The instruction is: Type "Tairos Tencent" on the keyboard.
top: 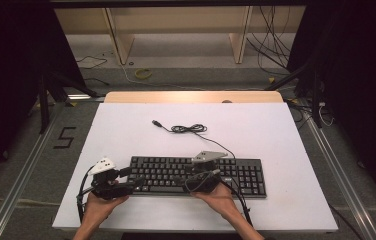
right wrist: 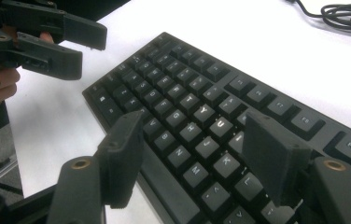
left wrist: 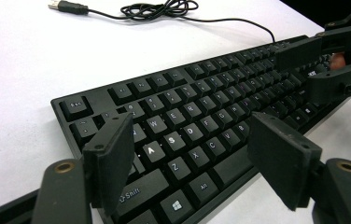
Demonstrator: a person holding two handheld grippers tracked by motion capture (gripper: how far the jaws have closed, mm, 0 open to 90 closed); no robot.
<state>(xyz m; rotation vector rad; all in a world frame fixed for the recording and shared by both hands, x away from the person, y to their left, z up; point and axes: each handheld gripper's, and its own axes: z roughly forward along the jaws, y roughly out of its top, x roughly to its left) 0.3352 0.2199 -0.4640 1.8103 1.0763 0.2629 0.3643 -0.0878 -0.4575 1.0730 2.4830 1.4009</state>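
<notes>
High view is showing me the black keyboard lying along the desk's near edge, its cable coiled behind. I'm hovering the left gripper over its left end and the right gripper over the middle, both jaws wide, holding nothing. I'm judging this the approach; next I'd lower onto keys or the edges.

One keyboard lies on one table. One cable runs from it, ending in one plug. Two grippers are there, the left gripper and the right gripper, each with two jaws. Two hands hold them.
</notes>
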